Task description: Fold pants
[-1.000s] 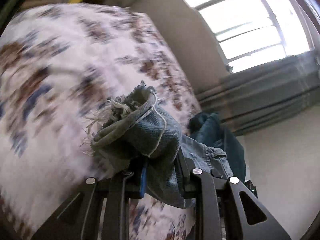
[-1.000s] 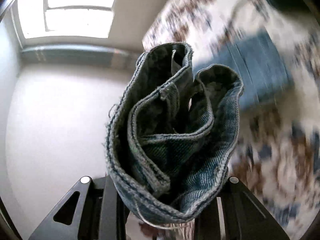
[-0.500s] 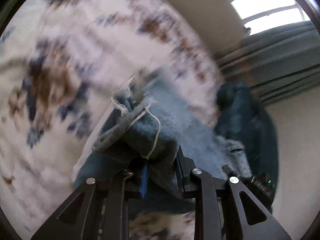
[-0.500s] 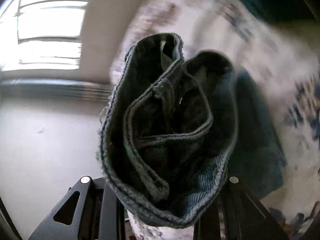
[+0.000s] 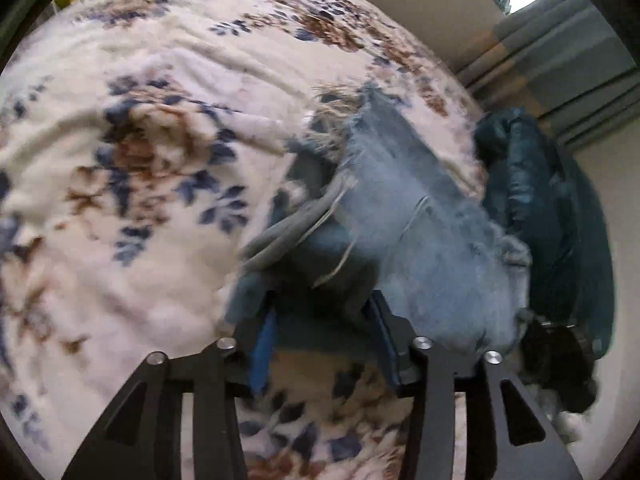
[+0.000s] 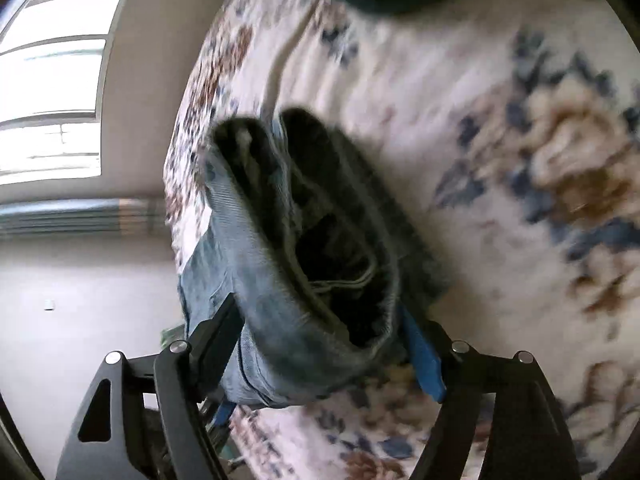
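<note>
Left gripper (image 5: 324,316): we clamp the frayed hem of the jeans (image 5: 420,216).
Right gripper (image 6: 320,344): we clamp bunched waistband.
Risk: layers slipping at 12 o'clock onto the floral blanket (image 5: 140,160).

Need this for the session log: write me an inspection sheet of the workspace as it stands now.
Surface: floral blanket, wrinkled, covering a bed.
Job's things: jeans, blue denim with a frayed hem, bunched and lying partly on the blanket.
Clutter: dark teal garment heaped beside the jeans.
Grippers: left hand-held gripper has denim between its fingers; right hand-held gripper likewise, on a bunched edge of the jeans; both views blurred.
Cables: nothing seen.
Surroundings: bright window, grey curtain, pale wall.
</note>
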`<state>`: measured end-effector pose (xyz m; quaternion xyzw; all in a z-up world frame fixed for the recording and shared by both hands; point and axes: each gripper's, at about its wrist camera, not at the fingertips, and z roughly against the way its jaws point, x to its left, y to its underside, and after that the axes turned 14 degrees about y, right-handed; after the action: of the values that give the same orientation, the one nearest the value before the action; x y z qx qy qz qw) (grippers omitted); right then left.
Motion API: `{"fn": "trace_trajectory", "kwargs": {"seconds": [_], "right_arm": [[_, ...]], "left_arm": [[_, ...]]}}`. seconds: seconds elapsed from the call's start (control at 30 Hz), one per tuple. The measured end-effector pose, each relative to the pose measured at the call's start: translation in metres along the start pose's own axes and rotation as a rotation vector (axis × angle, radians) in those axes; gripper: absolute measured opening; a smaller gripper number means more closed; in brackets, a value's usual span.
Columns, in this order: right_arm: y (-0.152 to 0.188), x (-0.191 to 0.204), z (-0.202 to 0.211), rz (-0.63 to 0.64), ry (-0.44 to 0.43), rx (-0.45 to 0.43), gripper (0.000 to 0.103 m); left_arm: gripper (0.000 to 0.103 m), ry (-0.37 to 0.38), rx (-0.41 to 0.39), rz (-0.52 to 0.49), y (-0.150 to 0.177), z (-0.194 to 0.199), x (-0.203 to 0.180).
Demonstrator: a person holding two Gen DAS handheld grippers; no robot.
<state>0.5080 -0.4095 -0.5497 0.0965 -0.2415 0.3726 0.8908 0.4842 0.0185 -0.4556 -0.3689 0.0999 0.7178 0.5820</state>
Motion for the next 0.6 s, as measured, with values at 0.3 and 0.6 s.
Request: {"fn": "trace_trajectory", "kwargs": {"seconds": [0.3,0.6], "right_arm": [[0.101,0.078,0.093,0.504,0.696,-0.329,0.096],[0.212,0.119,0.232,0.507,0.699,-0.463,0.096]], "left_arm": [[0.089,-0.325,0.022,-0.314,0.035,0.039,-0.054],[0.089,-0.337,-0.011,-0.457,0.061,0.127,-0.132]]}}
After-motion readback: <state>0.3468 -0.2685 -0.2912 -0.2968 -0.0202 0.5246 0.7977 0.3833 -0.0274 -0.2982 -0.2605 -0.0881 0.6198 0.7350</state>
